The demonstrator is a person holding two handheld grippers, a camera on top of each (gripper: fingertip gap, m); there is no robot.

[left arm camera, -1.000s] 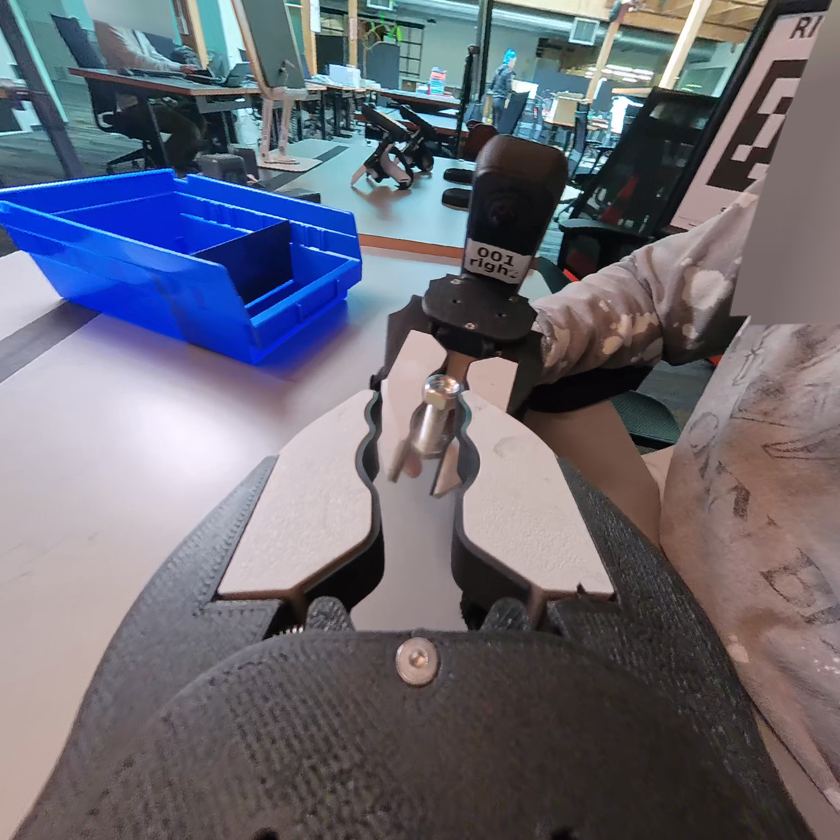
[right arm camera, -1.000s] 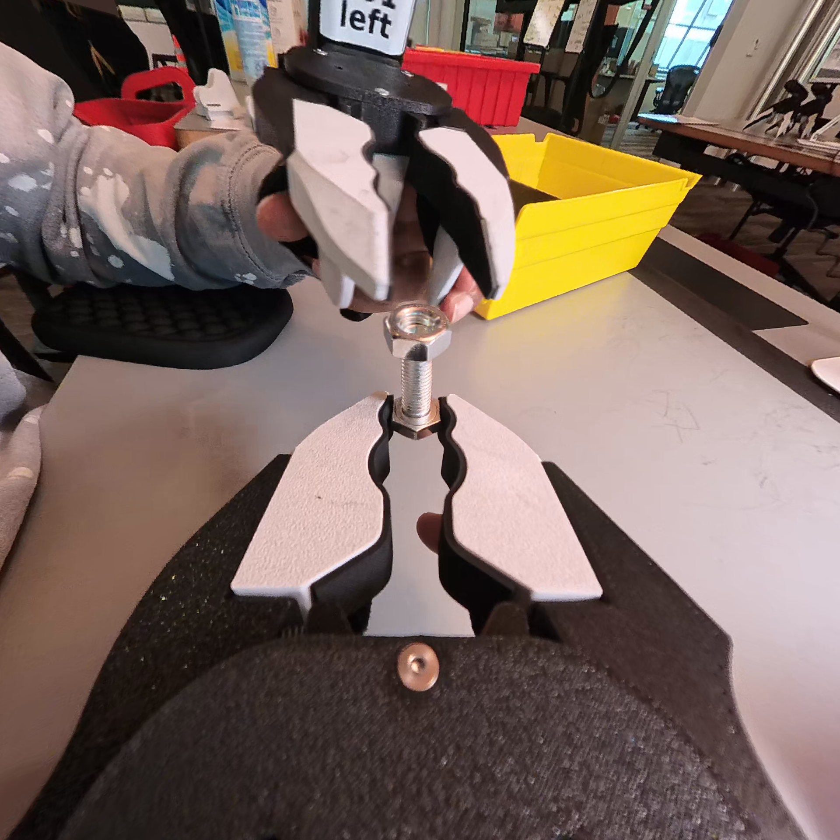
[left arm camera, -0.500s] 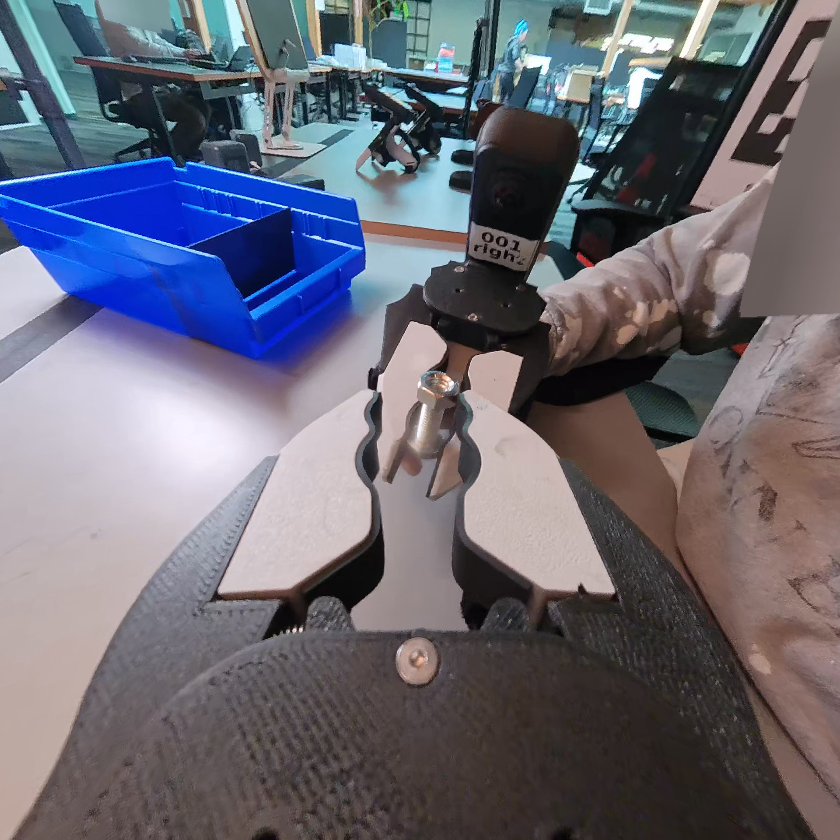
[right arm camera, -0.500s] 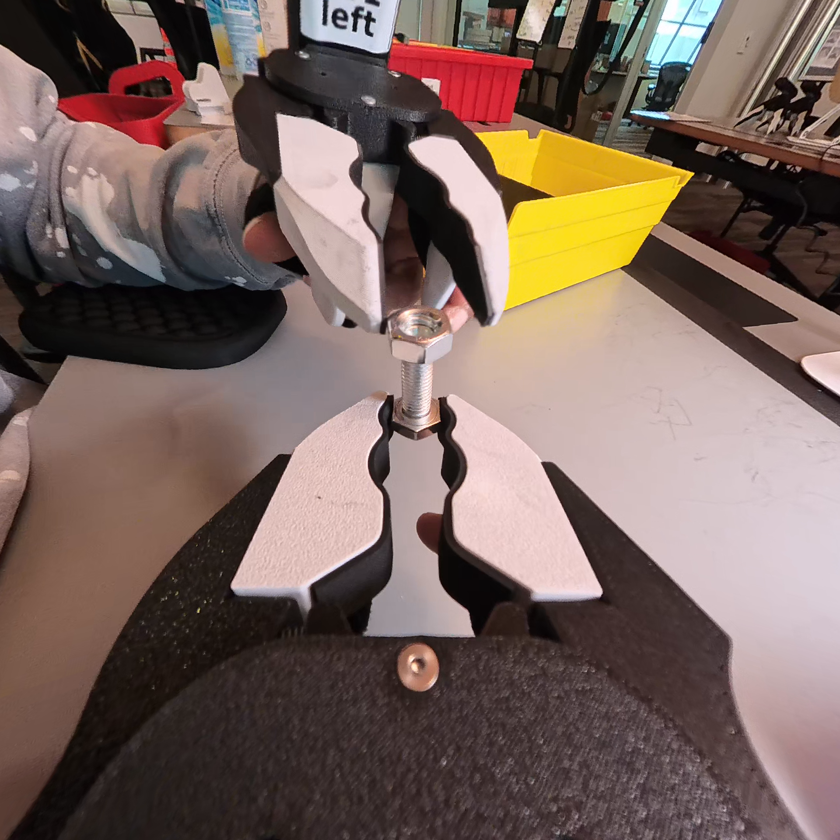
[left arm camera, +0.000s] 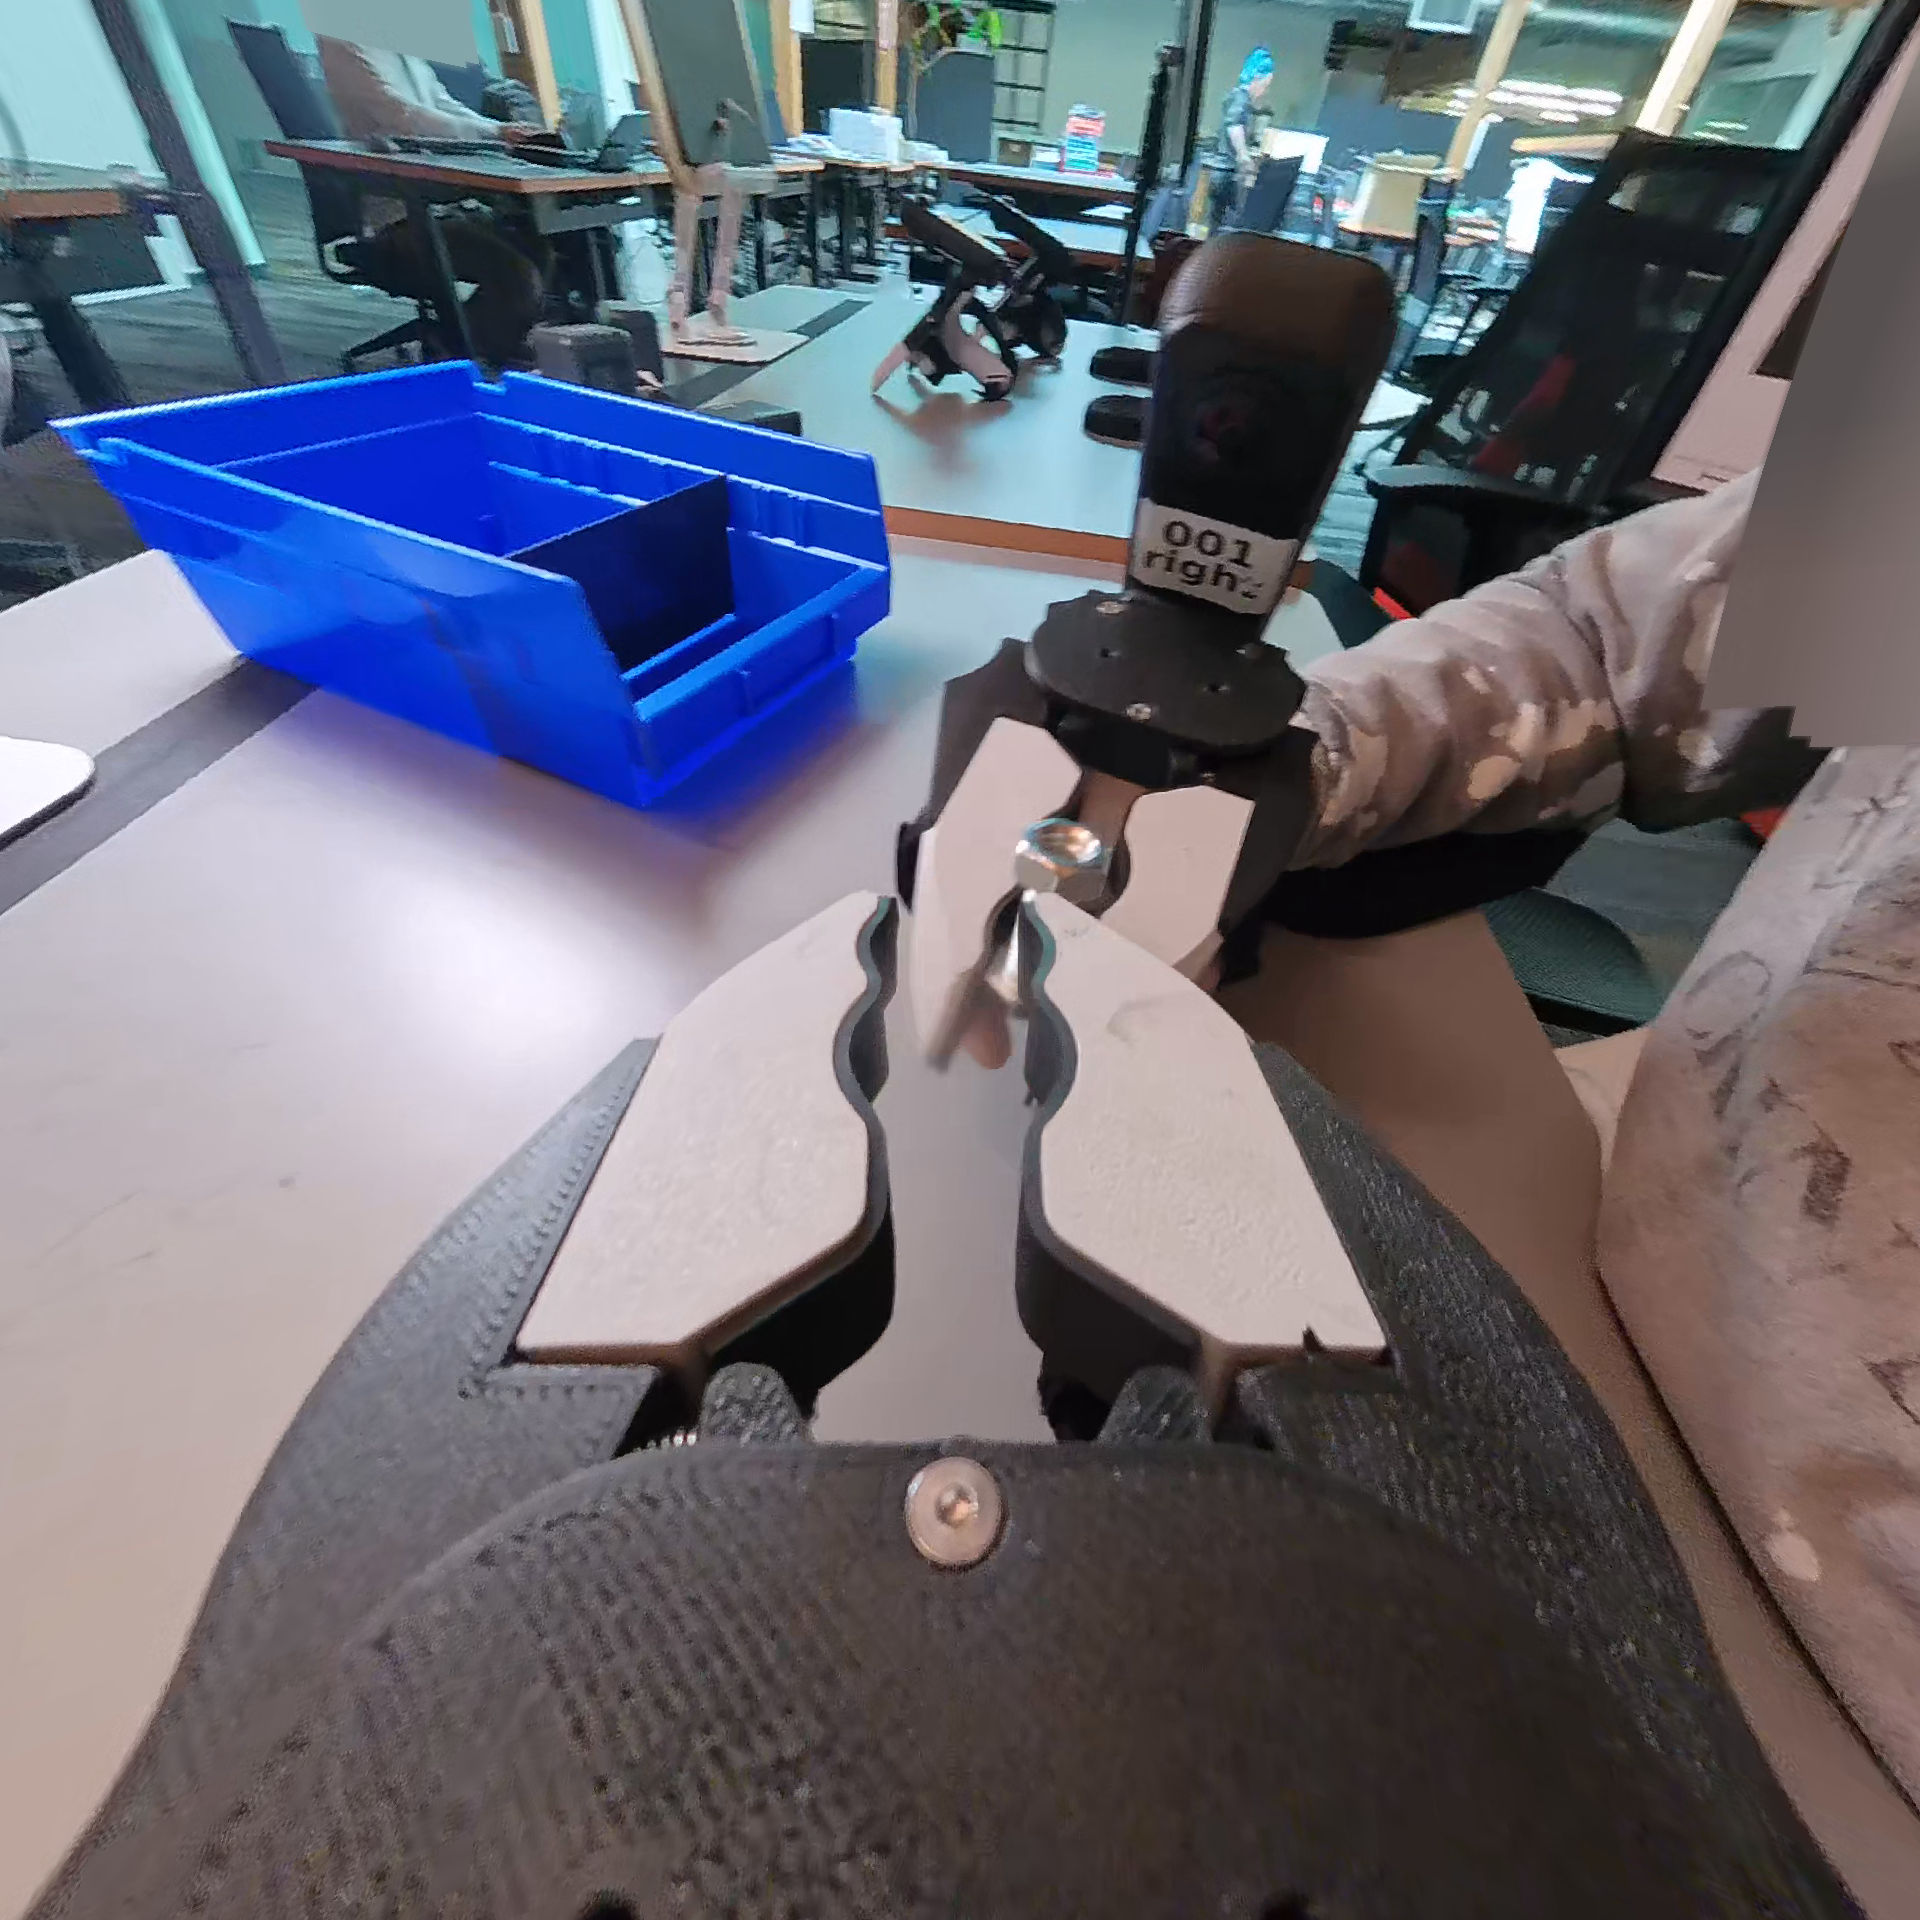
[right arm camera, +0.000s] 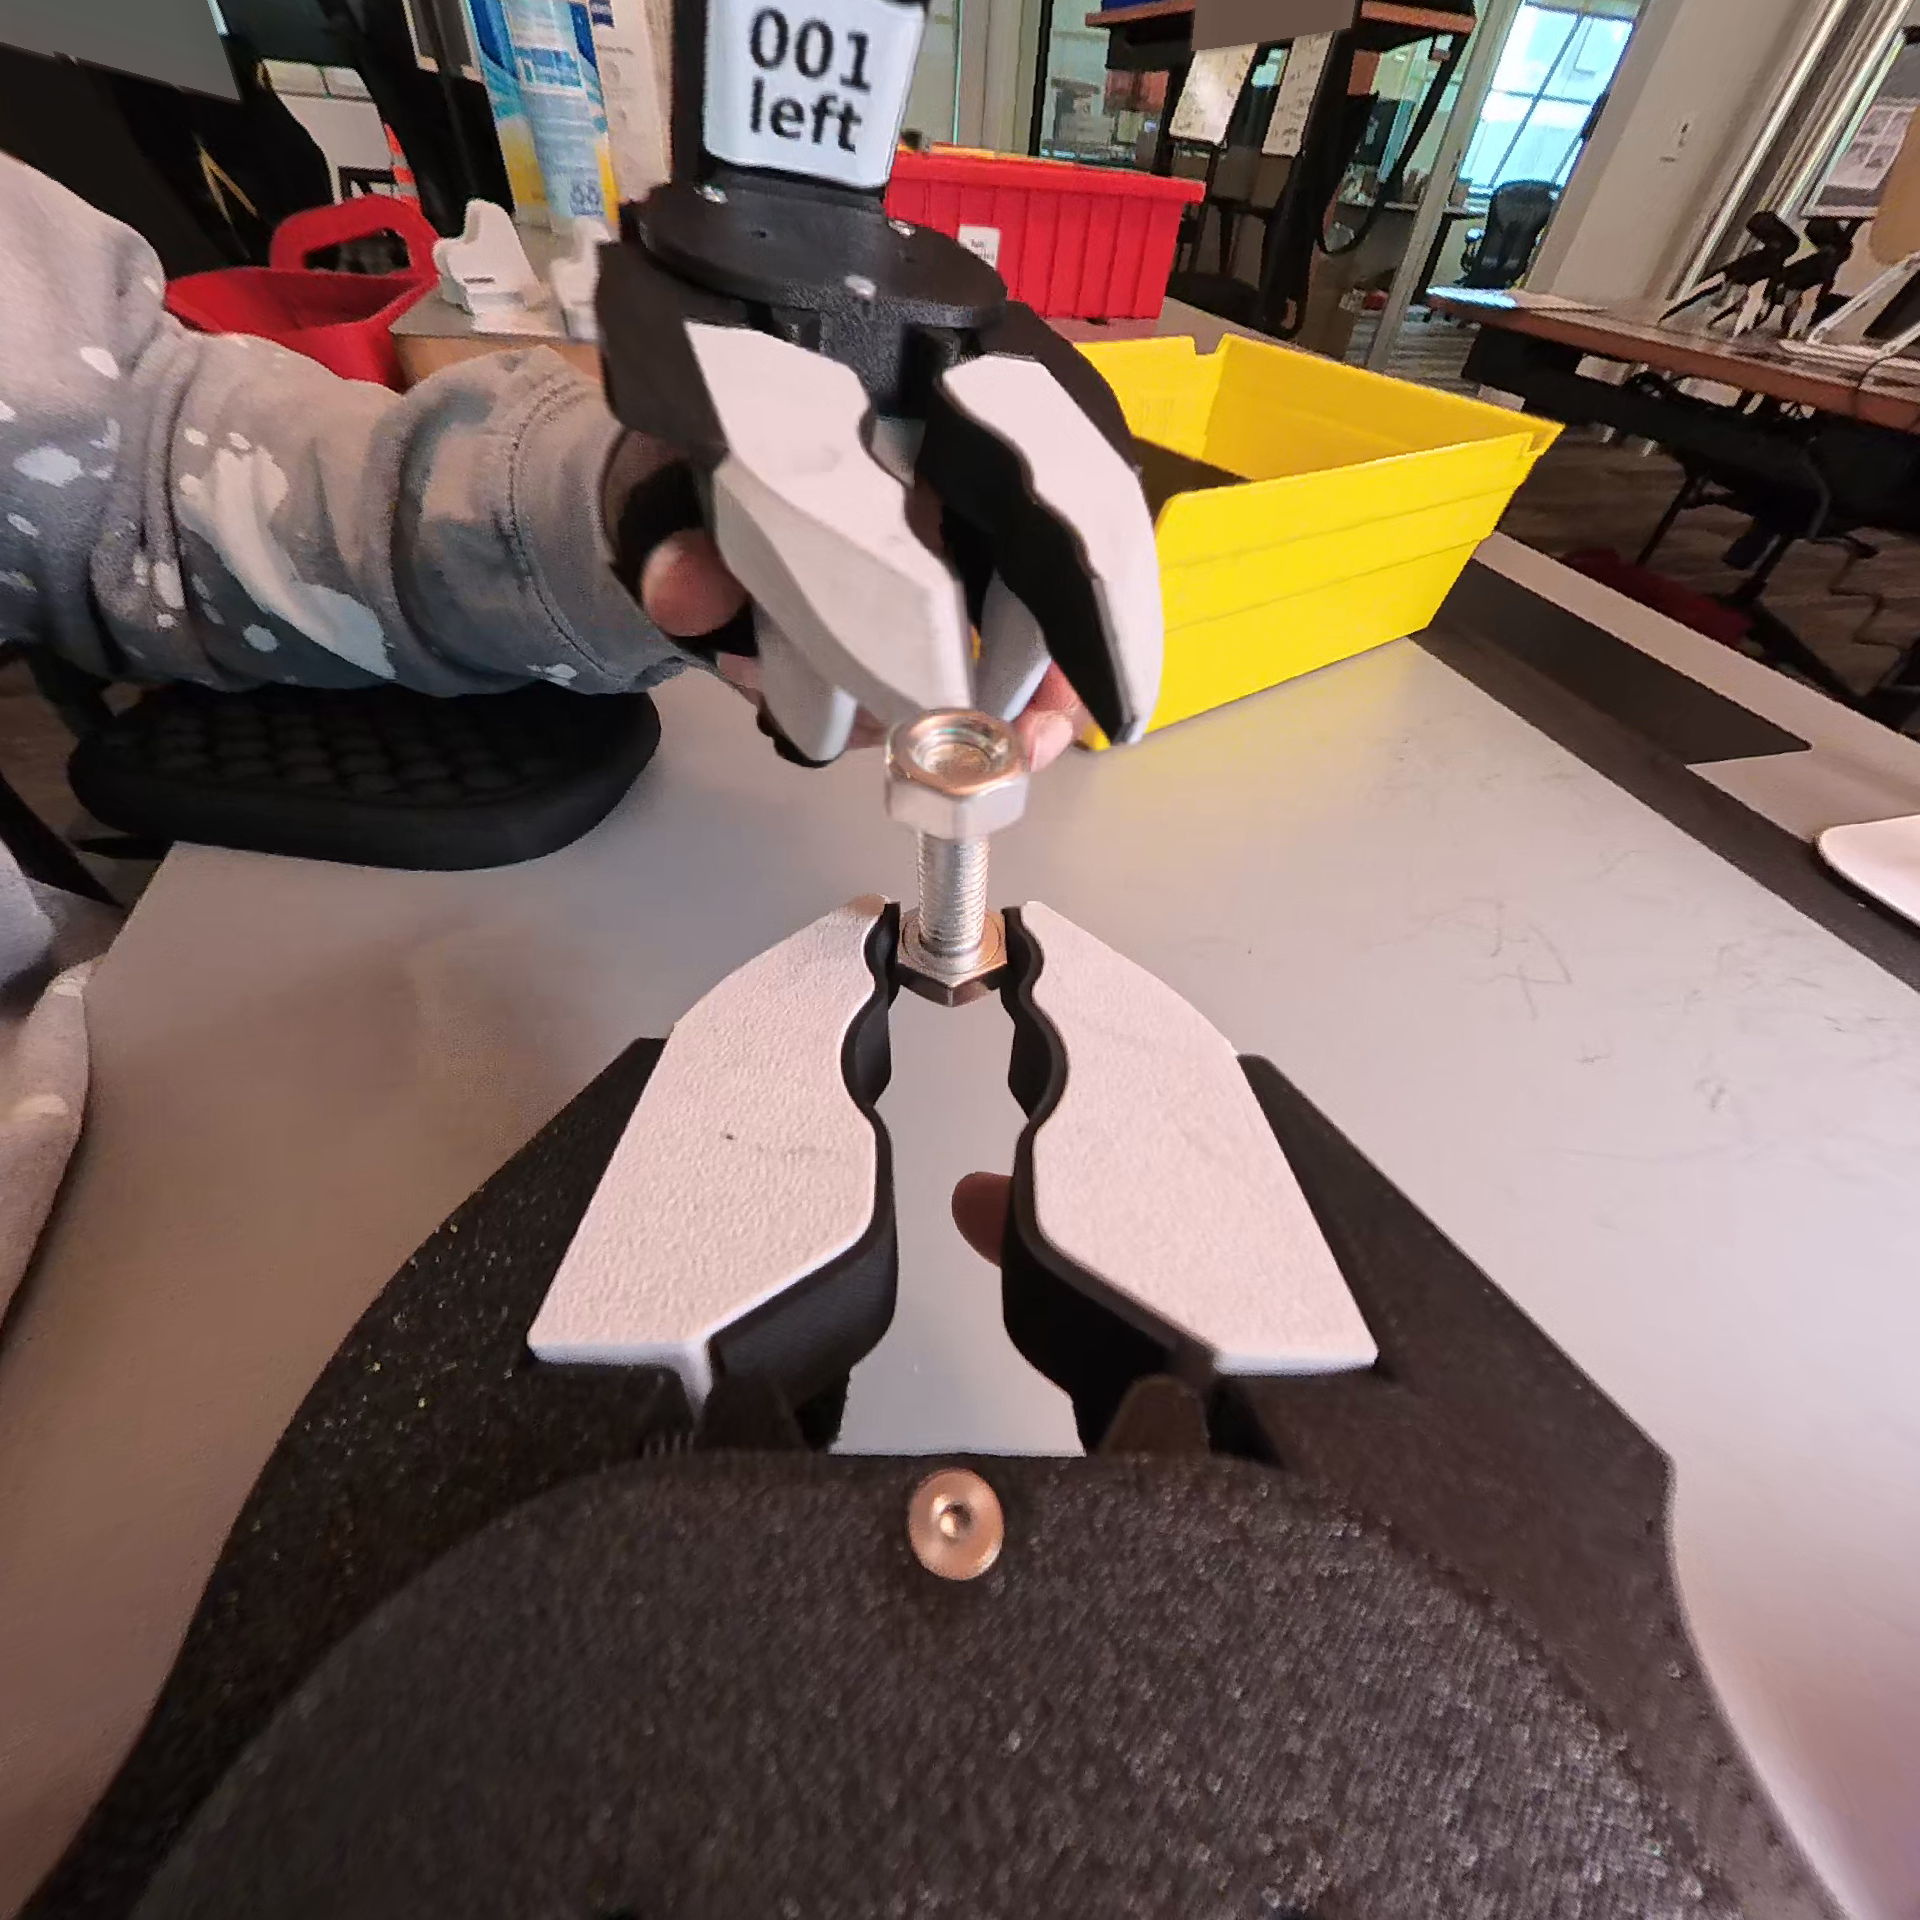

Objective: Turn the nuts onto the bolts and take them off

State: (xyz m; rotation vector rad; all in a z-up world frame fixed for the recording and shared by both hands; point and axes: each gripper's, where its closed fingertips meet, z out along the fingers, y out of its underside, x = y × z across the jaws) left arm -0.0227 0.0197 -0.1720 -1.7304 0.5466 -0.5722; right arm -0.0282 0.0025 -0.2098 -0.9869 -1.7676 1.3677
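Observation:
A silver bolt [right arm camera: 951, 883] stands upright with its hex head clamped between the tips of my right gripper [right arm camera: 951, 914]. A hex nut [right arm camera: 954, 774] sits at the top of the threads. My left gripper [right arm camera: 971, 717] hangs over the nut, tips down and jaws spread wider than the nut, without gripping it. In the left wrist view, the nut [left arm camera: 1060, 857] lies just beyond my left gripper [left arm camera: 956, 914], slightly right of the gap. The right gripper [left arm camera: 1060, 987] holds the bolt from behind it.
A blue divided bin [left arm camera: 468, 561] stands on the grey table [left arm camera: 312, 987] to the left. A yellow bin [right arm camera: 1330, 499] sits behind the left gripper, with a red crate [right arm camera: 1039, 239] farther back. A black chair seat [right arm camera: 364, 769] is at the table's edge. My hands' fingertips stand some 4 cm from each other.
My left gripper has come closer over the nut and shifted, so the nut now sits right of its gap. My right gripper still holds the bolt upright.

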